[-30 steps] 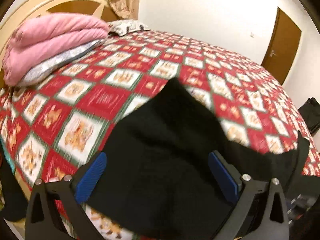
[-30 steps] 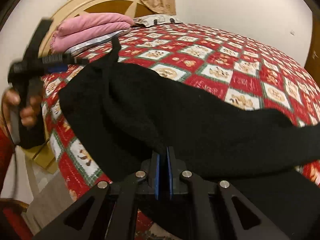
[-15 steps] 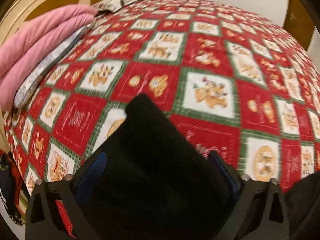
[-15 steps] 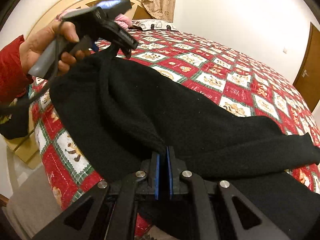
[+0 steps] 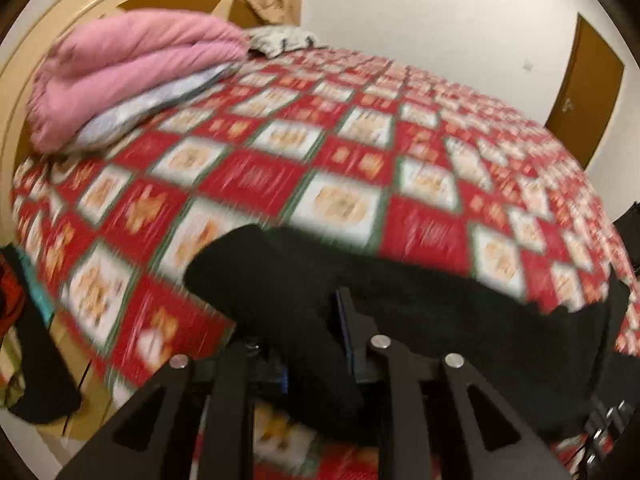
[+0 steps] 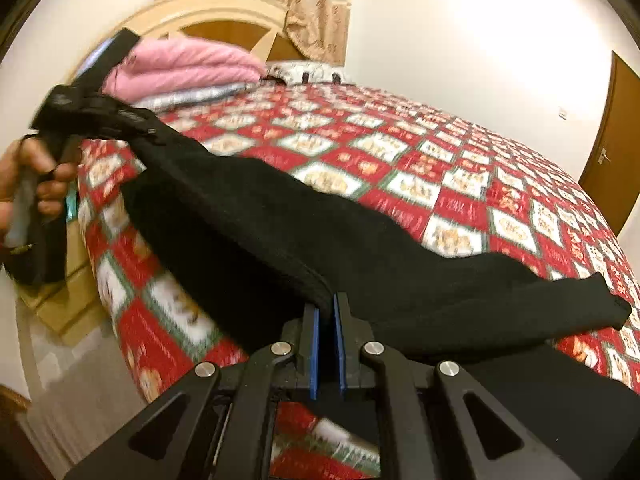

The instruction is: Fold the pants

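Right now my left gripper point(image 5: 316, 344) has just been closing, and its jaws pinch a thick fold of the black pants point(image 6: 280, 216) between them. My right gripper point(image 6: 326, 336) is clamped tight on another edge of the same cloth, blue pads nearly touching. From the right wrist camera, the pants stretch across the near side of the red checked bedspread point(image 6: 460, 168), running from my left hand point(image 6: 36, 184) at nine o'clock down to my right claw at six, with one leg trailing off toward four o'clock. At eleven o'clock lies a folded pink quilt point(image 6: 188, 64). Printed squares on the spread may carry lettering, but blur keeps me from reading any.
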A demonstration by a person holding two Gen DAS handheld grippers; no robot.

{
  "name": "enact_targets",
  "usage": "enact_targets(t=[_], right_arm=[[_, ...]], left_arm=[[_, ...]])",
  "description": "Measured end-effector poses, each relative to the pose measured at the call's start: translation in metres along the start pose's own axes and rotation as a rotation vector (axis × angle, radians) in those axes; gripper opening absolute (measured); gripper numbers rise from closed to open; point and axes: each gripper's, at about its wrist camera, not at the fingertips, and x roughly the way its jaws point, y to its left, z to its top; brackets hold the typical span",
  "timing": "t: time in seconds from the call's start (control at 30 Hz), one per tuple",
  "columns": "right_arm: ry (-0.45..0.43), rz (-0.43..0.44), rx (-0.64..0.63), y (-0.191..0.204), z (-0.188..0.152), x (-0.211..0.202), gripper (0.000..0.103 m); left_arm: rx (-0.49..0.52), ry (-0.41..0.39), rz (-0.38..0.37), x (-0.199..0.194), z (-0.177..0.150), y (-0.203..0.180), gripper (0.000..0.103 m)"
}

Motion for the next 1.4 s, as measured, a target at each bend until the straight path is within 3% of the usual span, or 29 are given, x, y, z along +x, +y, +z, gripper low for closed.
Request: enact_targets(t=[0.07,0.13,0.17,0.2,0.23,0.33,0.37,0.43,0.5,0.6,0.63,0.67,0.73,0.83,0.9,0.97,1.0,1.1,1.27,1.4], right_arm=[[0.025,-0.011,-0.010,0.005,-0.008,0.010,0.007],[0.036,-0.032,-0.026,0.010,-0.015,0.019,0.007],[0.034,-0.048,-0.041,0.012,-0.018,0.022,0.007],[0.027,-0.058,-0.050,0.013,-0.019,0.022,0.007],[0.025,-0.066,-0.059,0.015,-0.019,0.022,0.007],[0.027,-0.065,-0.061,0.014,-0.018,0.019,0.007],[0.027,-0.053,-0.049,0.013,-0.018,0.016,0.007],[0.036,-0.043,-0.049,0.013,-0.019,0.014,0.010],[0.059,-0.057,-0.063,0.017,-0.022,0.017,0.013],[0.055,-0.039,-0.041,0.018,-0.021,0.014,0.031],[0.052,-0.010,-0.018,0.016,-0.019,0.012,0.044],[0.041,0.038,0.028,0.011,-0.016,0.006,0.052],[-0.013,0.086,0.123,-0.002,-0.010,-0.009,0.052],[-0.134,0.021,0.287,-0.047,0.001,-0.044,0.052],[-0.174,-0.120,0.437,-0.105,0.005,-0.064,0.052],[-0.150,-0.203,0.582,-0.159,0.003,-0.067,0.052],[-0.123,-0.221,0.681,-0.195,-0.002,-0.065,0.052],[-0.069,-0.170,0.900,-0.279,-0.011,-0.047,0.052],[0.004,-0.295,0.956,-0.355,0.007,-0.003,0.052],[0.151,-0.365,0.918,-0.401,0.021,0.048,0.052]], left_arm=[[-0.003,0.039,0.034,0.017,-0.015,0.005,0.028],[-0.005,-0.011,0.041,0.021,-0.027,0.007,0.036],[0.014,-0.034,0.079,0.020,-0.026,0.004,0.043],[0.022,-0.031,0.130,0.020,-0.023,0.003,0.061],[0.015,-0.032,0.156,0.020,-0.020,0.004,0.068],[-0.036,-0.063,0.136,0.011,-0.010,0.017,0.068],[-0.033,-0.075,0.168,0.009,-0.007,0.018,0.068],[-0.010,-0.071,0.303,0.009,-0.001,0.026,0.068],[-0.026,-0.074,0.346,0.004,-0.002,0.035,0.068],[-0.021,-0.135,0.340,-0.017,-0.005,0.033,0.068],[0.002,-0.159,0.334,-0.023,-0.006,0.026,0.068],[0.025,-0.184,0.324,-0.027,-0.006,0.018,0.068],[0.068,-0.221,0.258,-0.030,-0.005,-0.003,0.076],[0.102,-0.154,0.147,-0.008,-0.010,-0.030,0.077],[0.111,-0.092,0.138,0.015,-0.018,-0.040,0.077],[0.105,-0.040,0.166,0.033,-0.026,-0.042,0.078],[0.081,-0.088,0.167,0.031,-0.030,-0.039,0.082],[0.056,-0.075,0.168,0.032,-0.029,-0.035,0.088],[0.023,-0.087,0.197,0.033,-0.034,-0.032,0.098],[0.023,-0.097,0.207,0.032,-0.038,-0.033,0.099]])
